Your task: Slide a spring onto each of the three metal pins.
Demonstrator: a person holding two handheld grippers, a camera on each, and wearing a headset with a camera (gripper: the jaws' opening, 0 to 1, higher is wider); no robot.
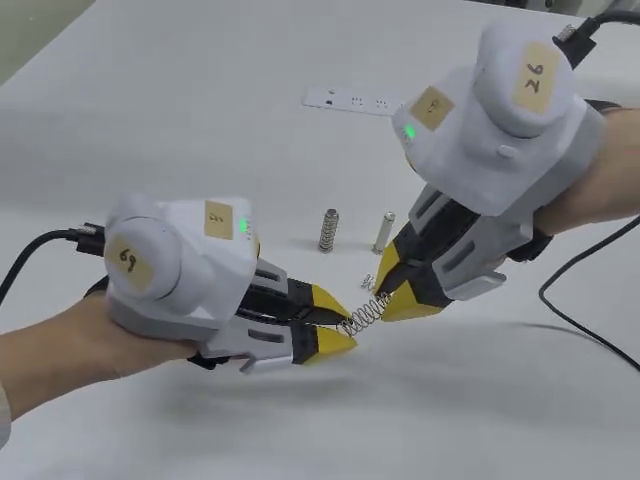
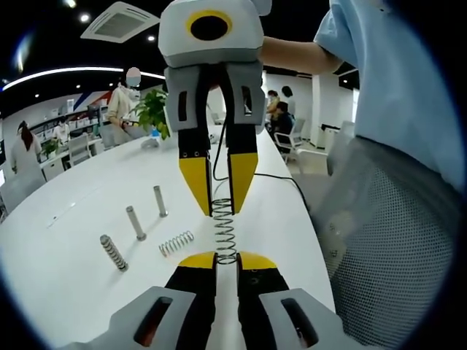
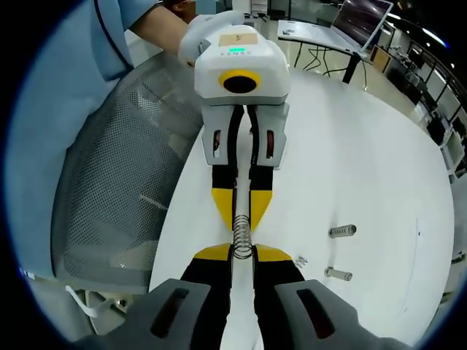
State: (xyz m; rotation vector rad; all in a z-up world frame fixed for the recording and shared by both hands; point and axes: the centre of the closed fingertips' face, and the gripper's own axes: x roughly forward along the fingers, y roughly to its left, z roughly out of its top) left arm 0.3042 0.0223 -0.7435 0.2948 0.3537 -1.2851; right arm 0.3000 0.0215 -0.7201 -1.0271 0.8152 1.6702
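The left tongs (image 1: 345, 328) and right tongs (image 1: 386, 302) each pinch one end of a spring (image 1: 362, 313) near the bare pin (image 1: 384, 232), probably to re-grip it for threading.

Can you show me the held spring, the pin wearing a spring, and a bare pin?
Held spring (image 1: 362, 314): head view, on its middle coils.
Pin with spring (image 1: 328, 230): head view, on the coiled middle.
Bare pin (image 1: 384, 232): head view, halfway up the shaft.
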